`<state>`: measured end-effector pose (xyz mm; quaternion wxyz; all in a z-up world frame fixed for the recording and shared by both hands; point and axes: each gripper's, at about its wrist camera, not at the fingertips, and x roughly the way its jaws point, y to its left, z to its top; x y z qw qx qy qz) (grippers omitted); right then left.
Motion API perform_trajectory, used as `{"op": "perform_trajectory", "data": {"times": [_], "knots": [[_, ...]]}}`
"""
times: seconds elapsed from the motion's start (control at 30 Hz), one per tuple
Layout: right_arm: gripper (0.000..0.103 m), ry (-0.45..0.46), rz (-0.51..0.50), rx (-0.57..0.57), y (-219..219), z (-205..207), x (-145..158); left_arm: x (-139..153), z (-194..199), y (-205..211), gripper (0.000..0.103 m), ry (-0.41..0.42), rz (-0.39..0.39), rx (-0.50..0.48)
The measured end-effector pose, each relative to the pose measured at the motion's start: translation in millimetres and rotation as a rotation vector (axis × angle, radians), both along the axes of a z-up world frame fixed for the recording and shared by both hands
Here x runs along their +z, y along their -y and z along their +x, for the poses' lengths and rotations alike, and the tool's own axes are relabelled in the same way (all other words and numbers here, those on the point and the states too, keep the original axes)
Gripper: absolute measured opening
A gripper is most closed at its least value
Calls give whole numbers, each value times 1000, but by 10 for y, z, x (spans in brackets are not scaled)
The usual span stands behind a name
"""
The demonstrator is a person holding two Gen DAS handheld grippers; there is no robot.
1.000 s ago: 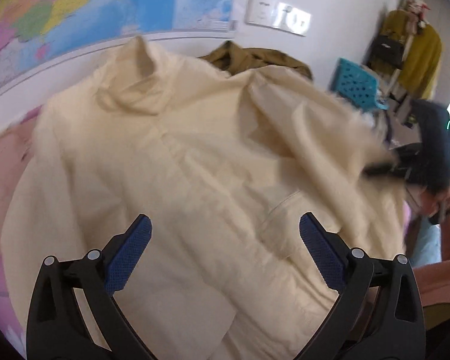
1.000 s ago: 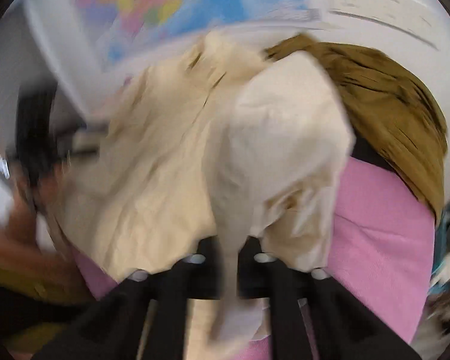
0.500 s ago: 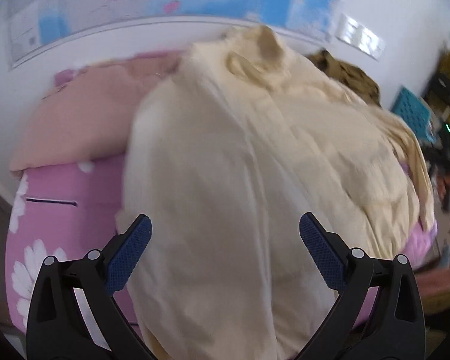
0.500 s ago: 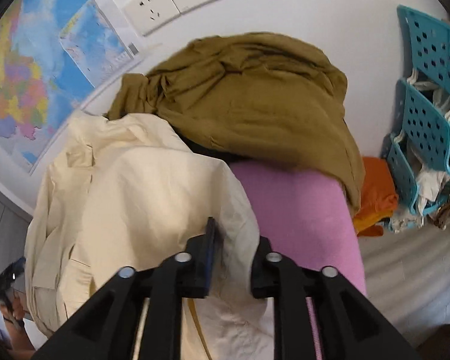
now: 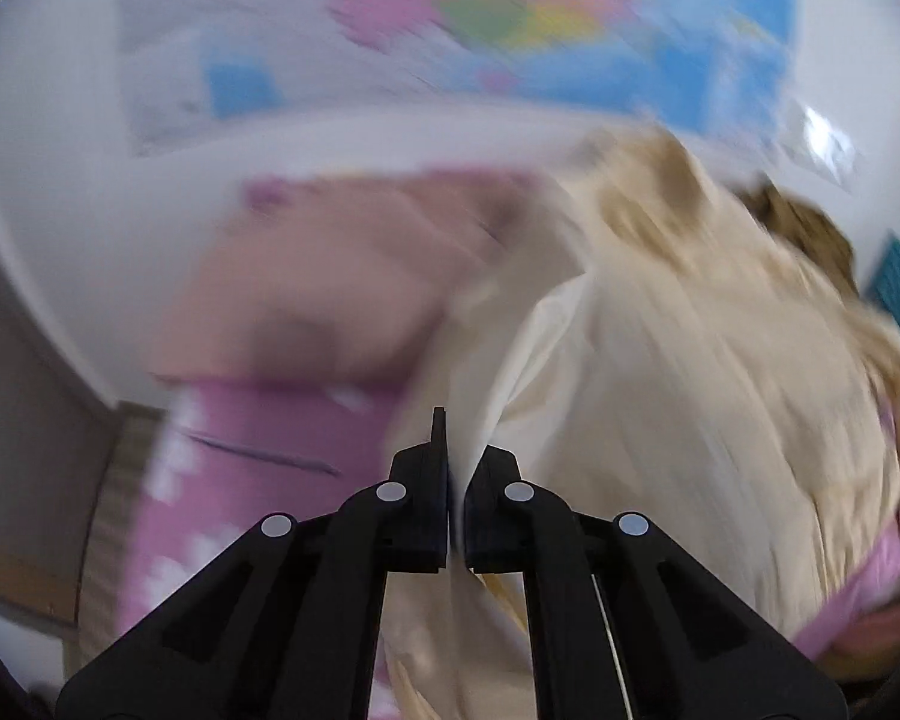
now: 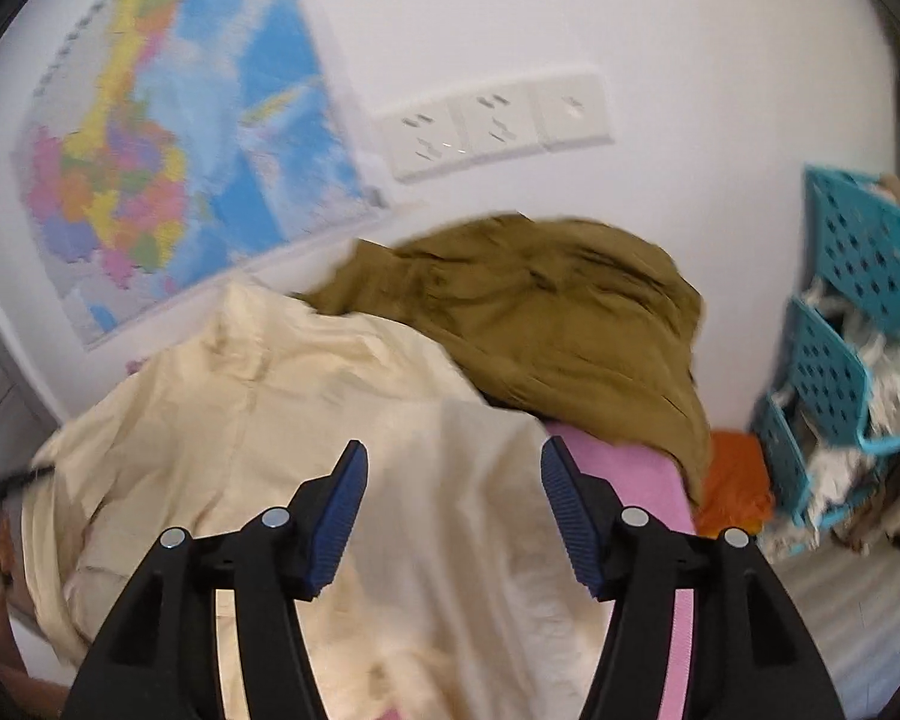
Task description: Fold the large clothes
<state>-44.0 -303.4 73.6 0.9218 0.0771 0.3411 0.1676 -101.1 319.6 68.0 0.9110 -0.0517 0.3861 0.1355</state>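
- Where the white wall [image 6: 660,30] fills the background, a coloured map [image 6: 168,150] hangs on it, with a row of white sockets [image 6: 492,123] just beside the map's right edge in the right wrist view.
- A bed with a pink floral sheet [image 5: 252,438] lies below the wall; a peach pillow [image 5: 330,276] rests at its head, blurred in the left wrist view.
- The cream shirt [image 6: 330,420] lies spread over the pink sheet, its collar toward the wall and its body covering most of the bed's middle.
- An olive-brown garment [image 6: 546,324] lies bunched on the bed against the wall, touching the far edge of the cream shirt and partly hanging over the sheet's right side.
- A turquoise perforated rack [image 6: 840,330] stands to the right of the bed, stuffed with pale cloth; an orange cloth [image 6: 735,480] lies low between it and the bed.
- The left gripper [image 5: 456,468] has just been closing; its fingers are pressed together on a fold of the cream shirt's left edge, and the cloth rises in a ridge from the pinch.
- The right gripper [image 6: 453,516] has just been opening; its blue-padded fingers [image 6: 342,516] stand spread above the shirt, with nothing pinched between them.
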Motion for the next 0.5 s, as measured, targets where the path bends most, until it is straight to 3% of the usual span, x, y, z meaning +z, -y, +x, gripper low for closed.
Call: {"op": "perform_trajectory", "data": {"times": [0.07, 0.1, 0.13, 0.2, 0.23, 0.27, 0.33, 0.37, 0.5], "knots": [[63, 11, -8, 28, -94, -27, 42, 122, 61, -296, 7, 3, 28, 115], [63, 11, -18, 43, -150, -26, 37, 127, 118, -453, 17, -16, 47, 176], [63, 8, -23, 59, -204, -28, 24, 81, 173, -578, 43, -47, 70, 230], [63, -17, -31, 96, -320, -1, -53, -113, 326, -675, 68, -138, 203, 312], [63, -42, -23, 122, -372, 22, -121, -206, 371, -674, 76, -172, 250, 334], [63, -62, -13, 140, -403, 36, -168, -334, 408, -644, 77, -218, 291, 357], [63, -102, 0, 167, -477, 34, -275, -447, 372, -510, 74, -244, 275, 324], [63, -117, -3, 184, -519, 6, -319, -428, 307, -426, 75, -212, 254, 302], [65, -102, -42, 302, -691, -312, -341, -188, -252, 111, 85, 53, 64, 27]]}}
